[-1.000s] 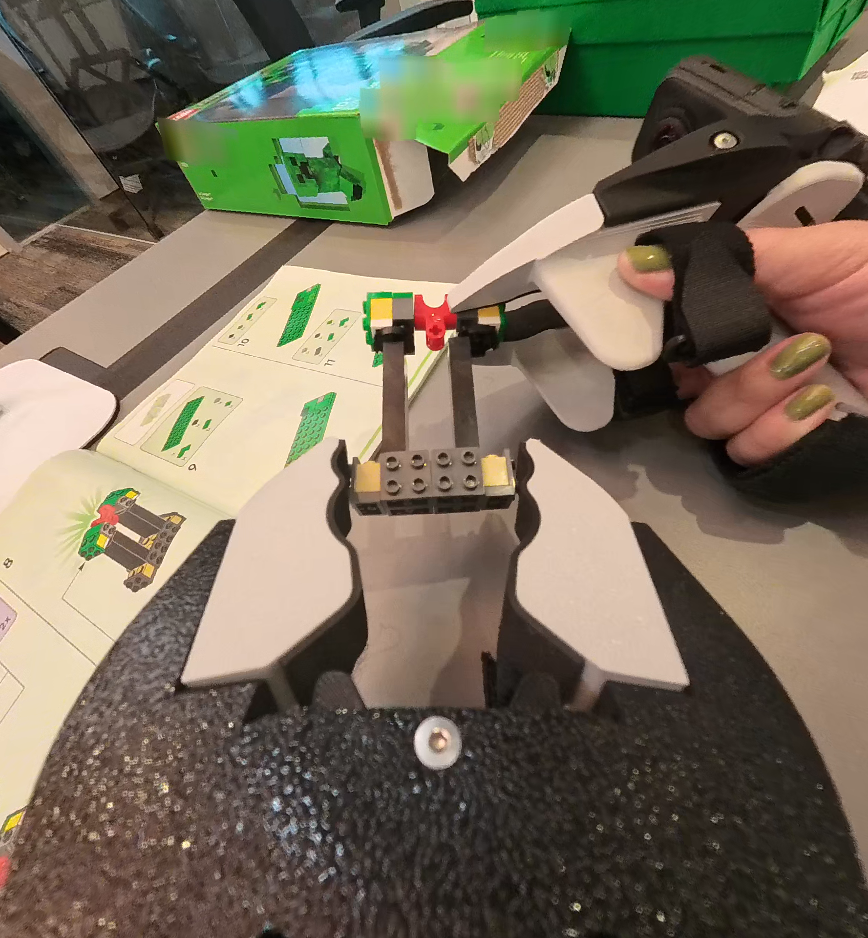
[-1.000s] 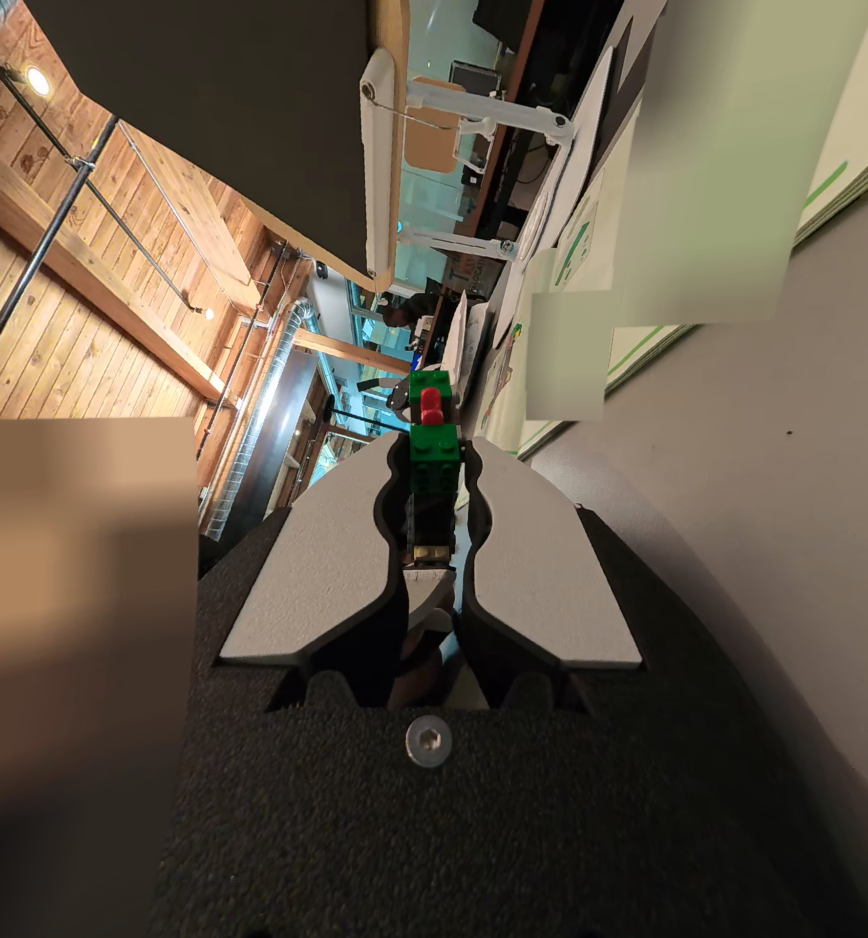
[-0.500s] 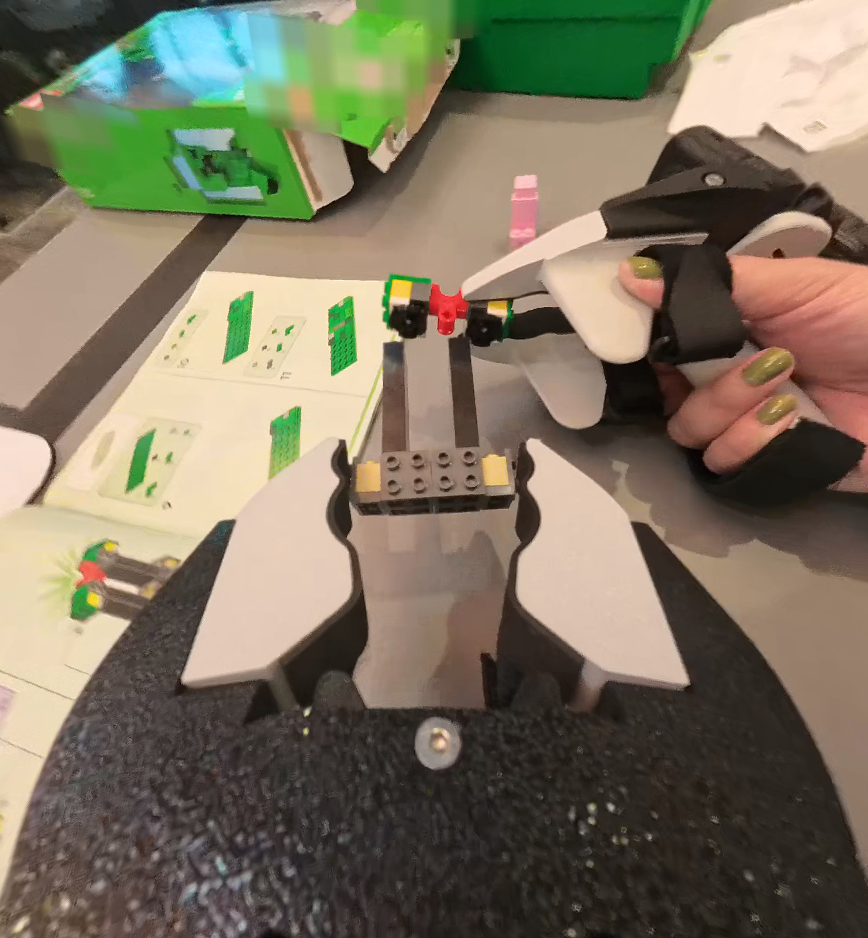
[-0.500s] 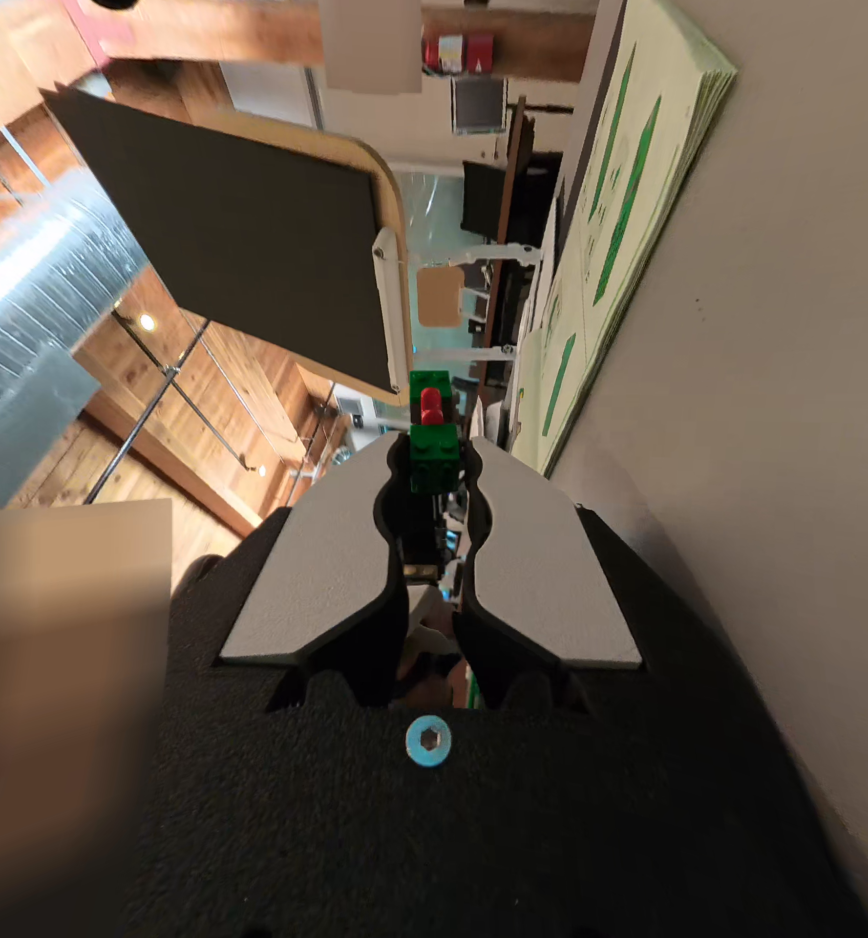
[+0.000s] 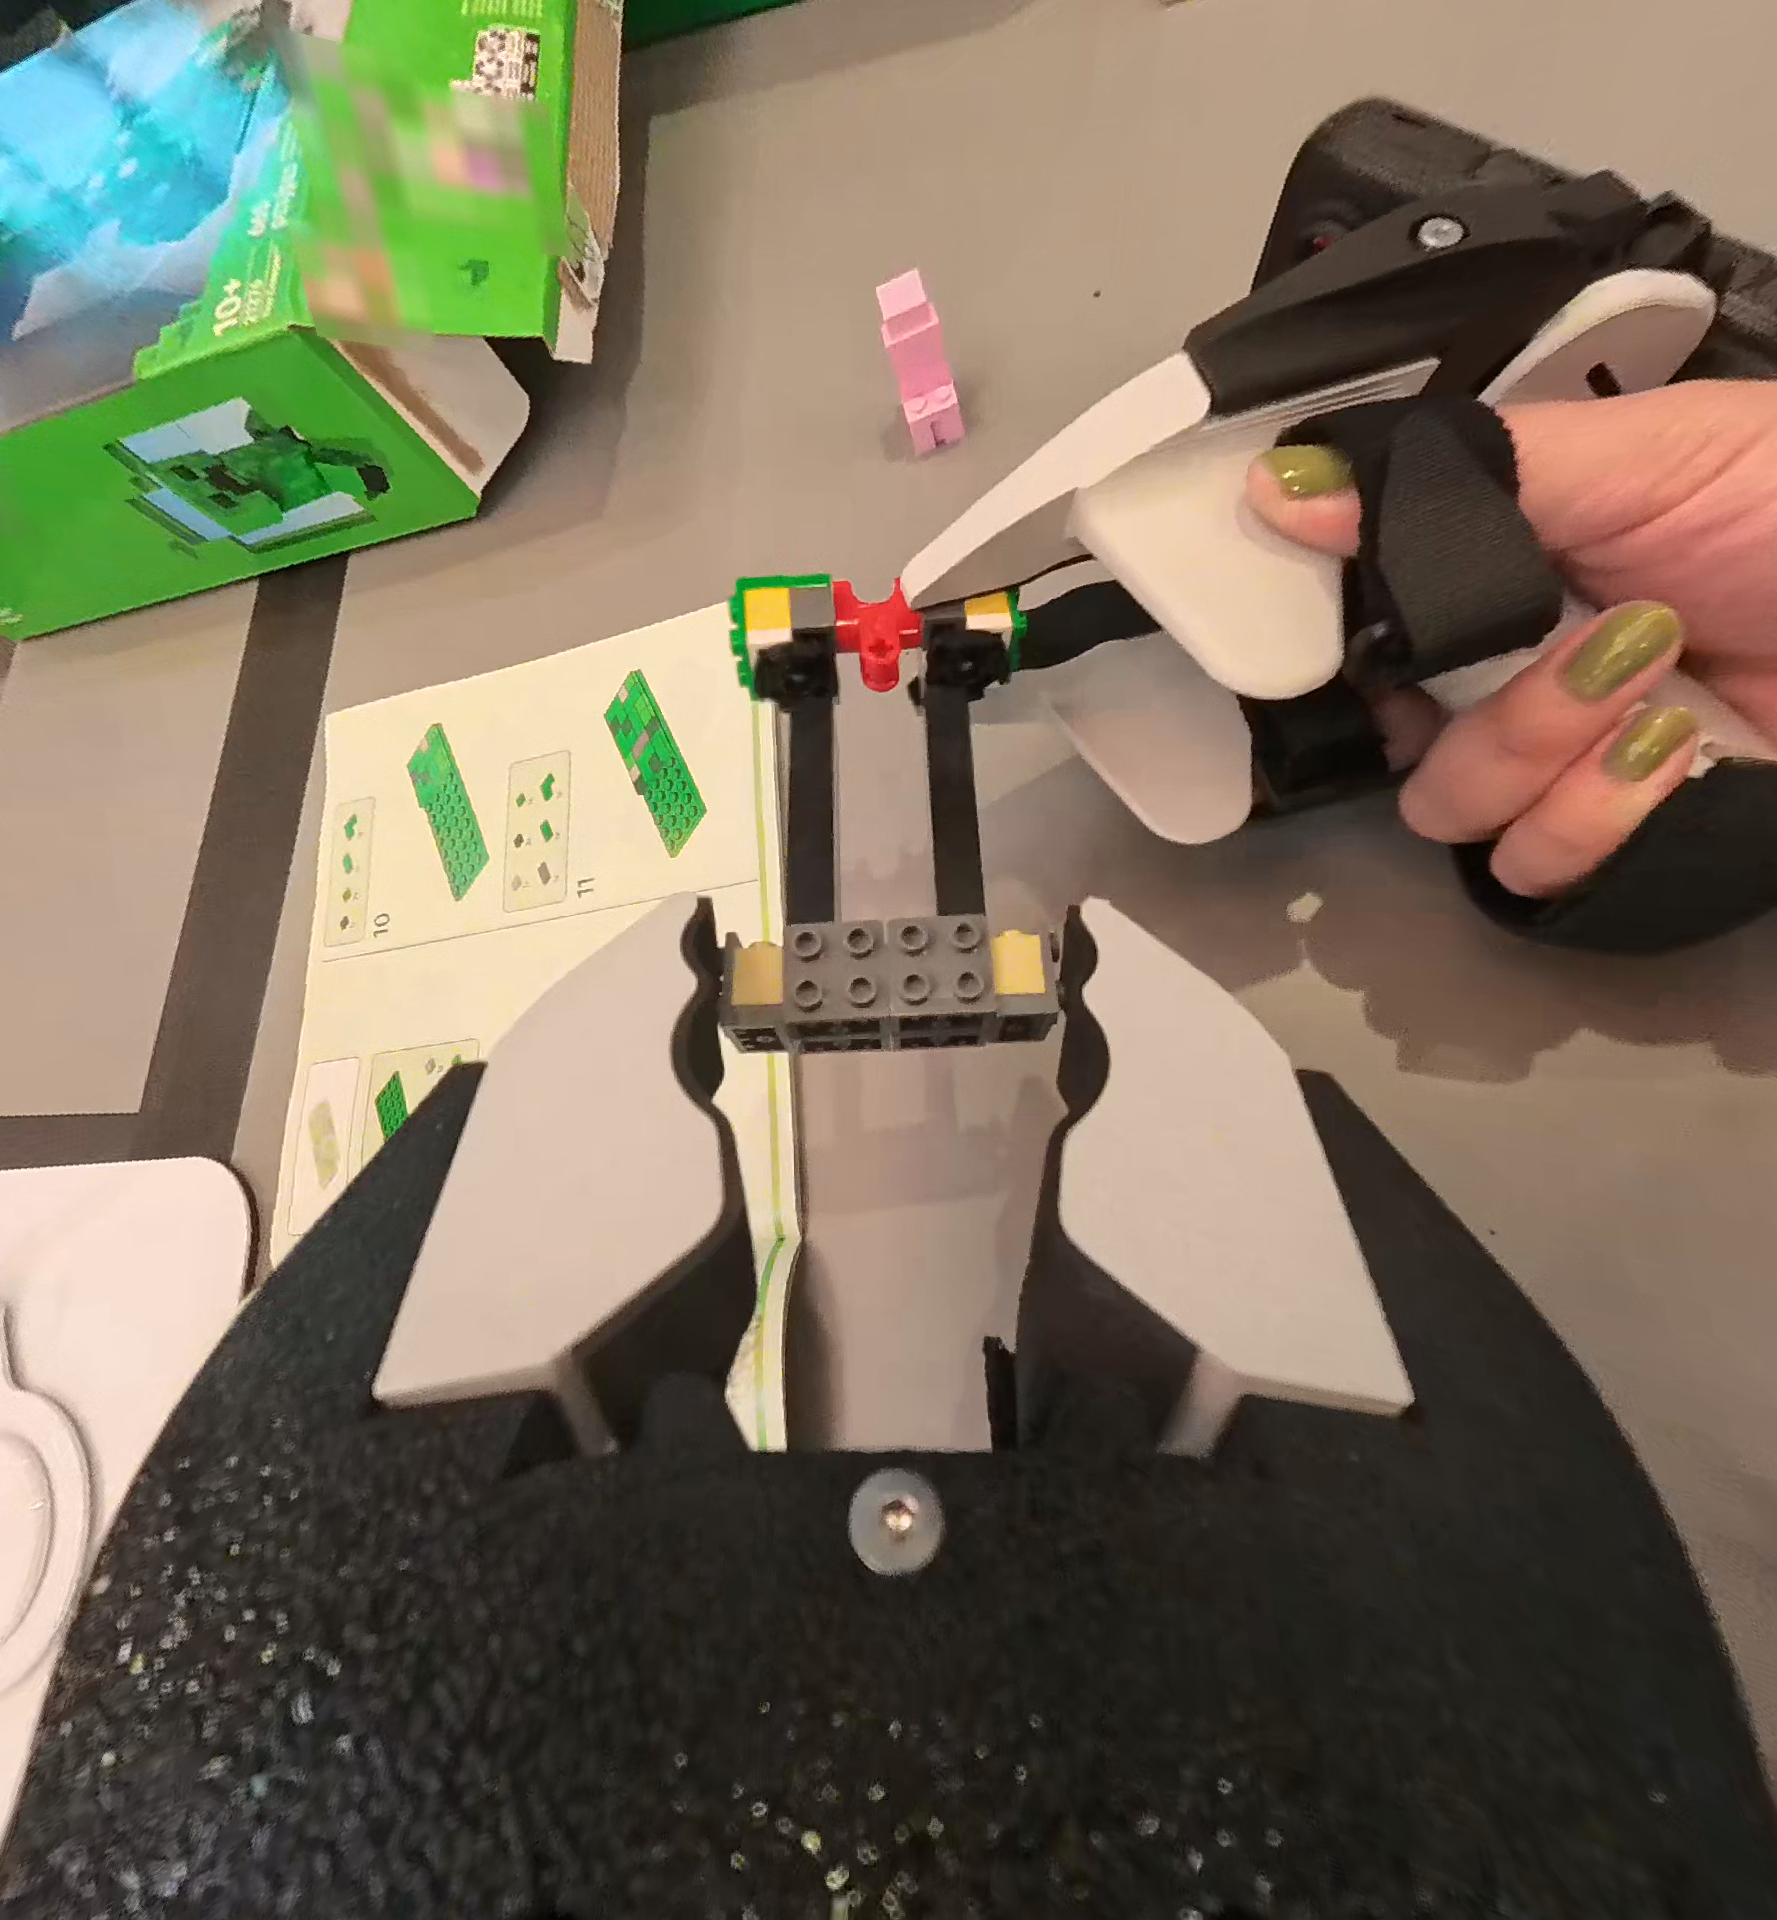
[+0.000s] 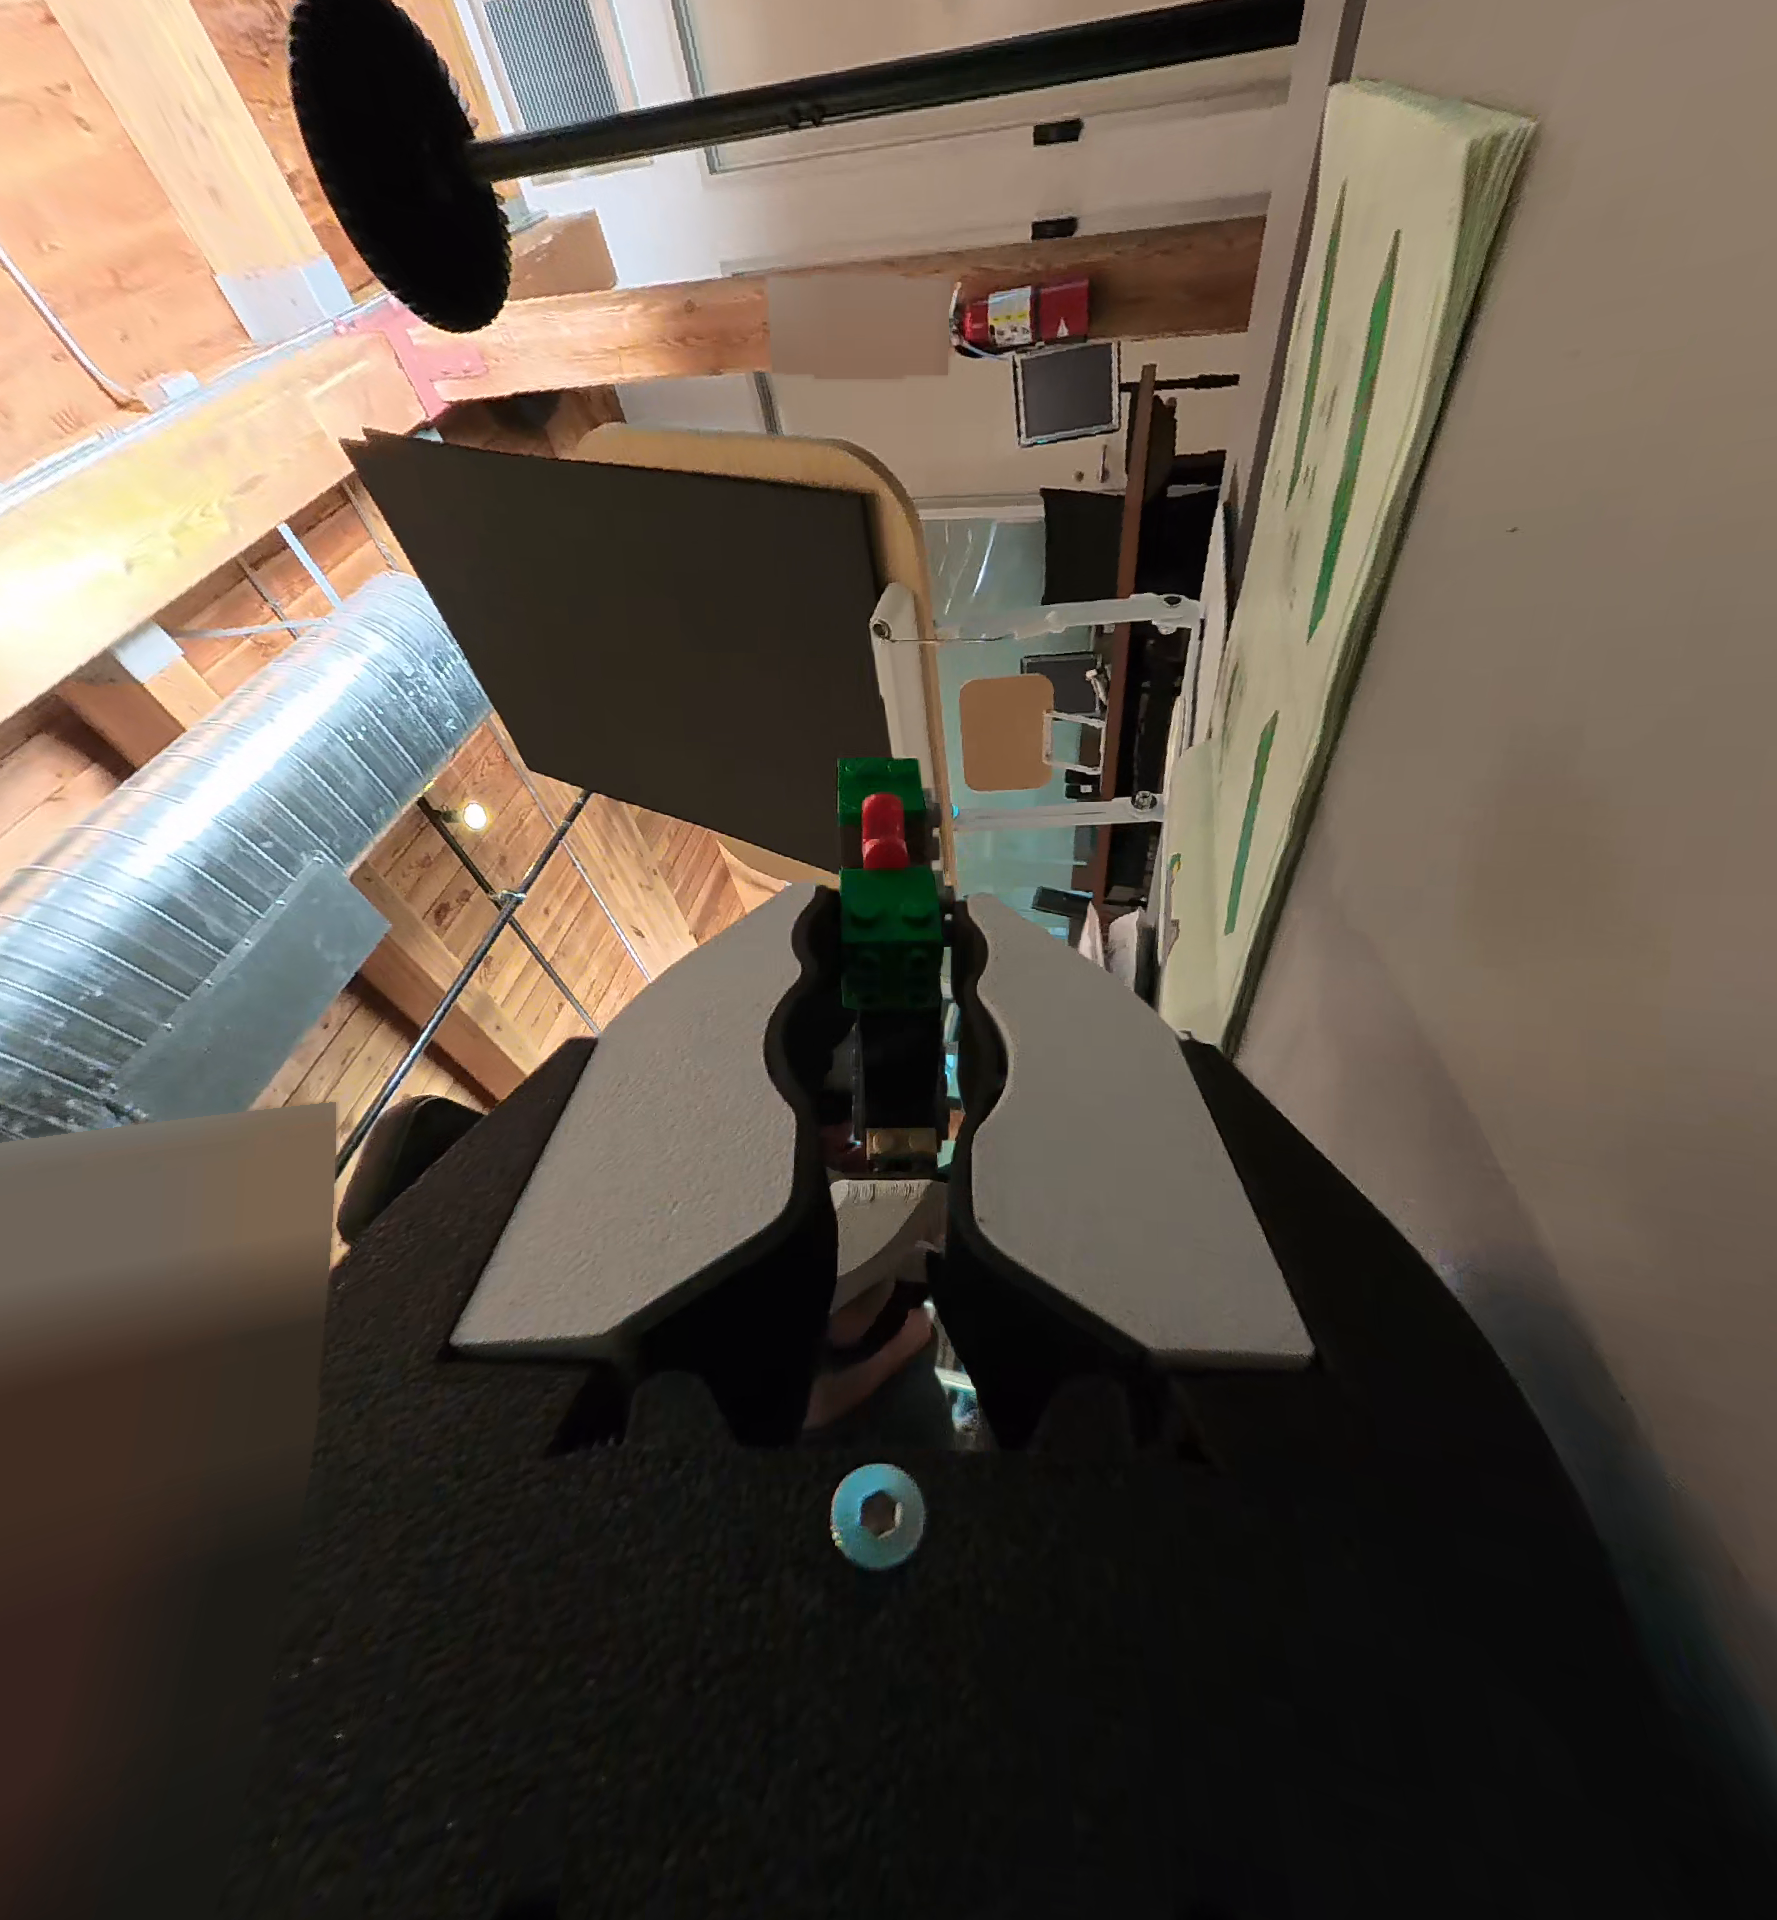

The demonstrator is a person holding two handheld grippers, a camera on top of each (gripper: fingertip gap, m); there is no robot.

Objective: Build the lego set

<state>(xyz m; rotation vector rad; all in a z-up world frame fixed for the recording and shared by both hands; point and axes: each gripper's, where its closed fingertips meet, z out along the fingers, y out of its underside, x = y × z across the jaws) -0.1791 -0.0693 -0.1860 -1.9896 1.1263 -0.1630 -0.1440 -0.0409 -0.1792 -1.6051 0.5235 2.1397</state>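
My left gripper is shut on the dark grey studded end of a lego assembly held above the table. Two black beams run from it to a far end with green, yellow and red pieces. My right gripper, held in a hand, comes in from the right and is shut on the far right green brick. In the right wrist view my right gripper clamps that green brick, with the red piece and a second green brick beyond it.
An open instruction booklet lies under the assembly; it also shows in the right wrist view. A green lego box stands at the back left. A small pink figure stands behind. A white tray lies at the left. The left gripper's tips are roughly 5 cm from the right gripper's.
Both grippers have kept their grip on the assembly. The assembly and both grippers have shifted to the right over the booklet's edge, so the pink figure came into view. The right wrist view has swung round.
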